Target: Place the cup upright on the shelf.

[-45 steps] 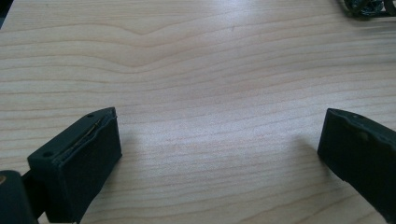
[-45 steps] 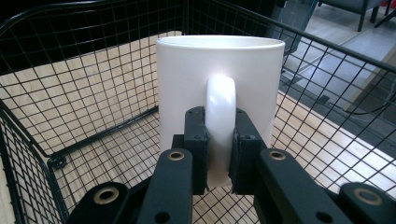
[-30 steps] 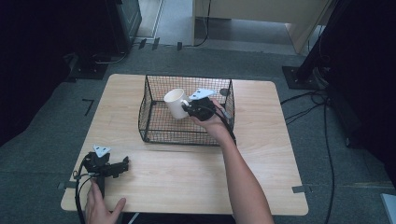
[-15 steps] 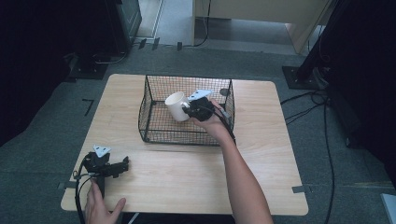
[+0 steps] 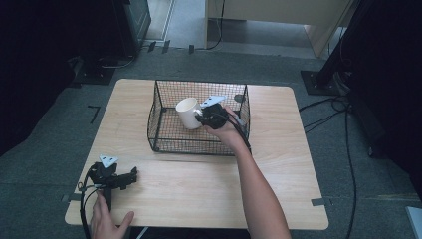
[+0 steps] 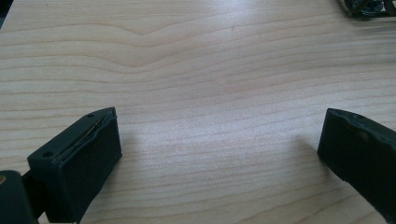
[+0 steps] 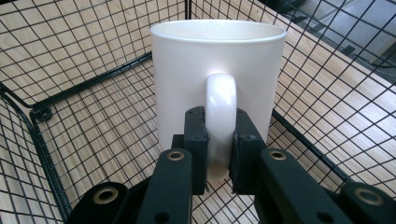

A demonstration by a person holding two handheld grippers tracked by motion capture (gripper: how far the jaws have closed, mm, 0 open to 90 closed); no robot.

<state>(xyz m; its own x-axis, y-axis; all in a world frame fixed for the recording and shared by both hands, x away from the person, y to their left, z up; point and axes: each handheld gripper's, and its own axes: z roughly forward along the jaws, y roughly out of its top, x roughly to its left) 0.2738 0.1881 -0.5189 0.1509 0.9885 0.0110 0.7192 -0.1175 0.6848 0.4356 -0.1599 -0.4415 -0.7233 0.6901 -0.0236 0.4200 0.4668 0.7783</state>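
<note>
Mug (image 7: 217,79) handle clamped between right claw (image 7: 219,140) jaws.

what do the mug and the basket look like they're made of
The mug looks like glazed white ceramic: smooth and glossy, with a bright highlight on its handle. The basket looks like thin metal wire with a black coating: a fine open grid on a thicker frame. Neither is certain from looks alone.

Wooden table (image 5: 278,174) on grey carpet (image 5: 358,199); perhaps a cabinet (image 5: 259,20) stands beyond.

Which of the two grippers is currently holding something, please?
The right gripper, over the wire basket, clamps the white mug handle; the left gripper sits open.
</note>
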